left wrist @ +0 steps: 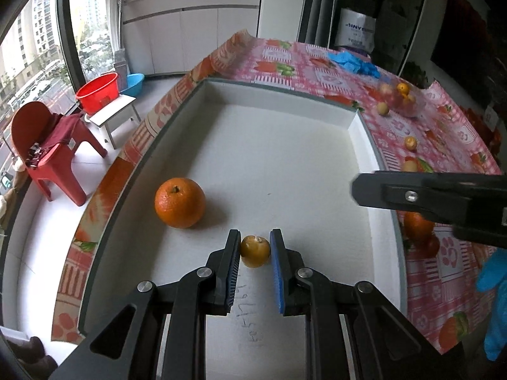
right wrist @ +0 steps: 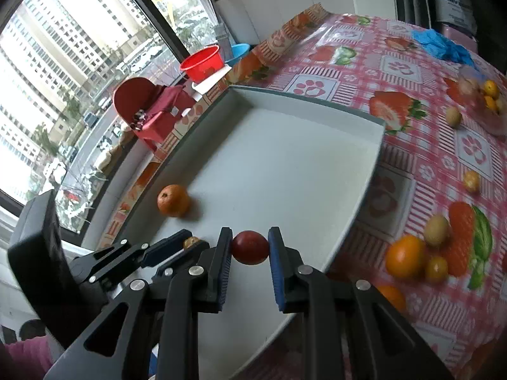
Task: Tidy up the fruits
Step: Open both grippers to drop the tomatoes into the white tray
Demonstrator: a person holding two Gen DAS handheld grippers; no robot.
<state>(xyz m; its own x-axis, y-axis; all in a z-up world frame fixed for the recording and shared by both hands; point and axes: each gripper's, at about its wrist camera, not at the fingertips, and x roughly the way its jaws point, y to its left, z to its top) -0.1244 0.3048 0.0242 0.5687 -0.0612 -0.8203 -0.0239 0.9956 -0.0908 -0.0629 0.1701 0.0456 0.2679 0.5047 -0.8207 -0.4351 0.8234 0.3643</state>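
My left gripper [left wrist: 255, 243] is shut on a small yellow-brown fruit [left wrist: 255, 250], low over the floor of the white tray [left wrist: 285, 101]. A large orange [left wrist: 179, 202] sits in the tray to its left, also in the right wrist view [right wrist: 173, 200]. My right gripper [right wrist: 249, 240] is shut on a dark red fruit [right wrist: 249, 247] over the tray's near right part. In the left wrist view the right gripper's body [left wrist: 437, 196] reaches in from the right. In the right wrist view the left gripper [right wrist: 171, 250] shows at the left with its fruit [right wrist: 191, 241].
Loose fruits lie on the pink tablecloth right of the tray: an orange [right wrist: 405, 256], small yellow ones [right wrist: 436, 230] [right wrist: 471, 181] [left wrist: 410, 142]. A clear container with fruits [left wrist: 402, 98] and blue gloves [left wrist: 355, 61] are at the back. A red chair [left wrist: 47, 145] stands off the table's left edge.
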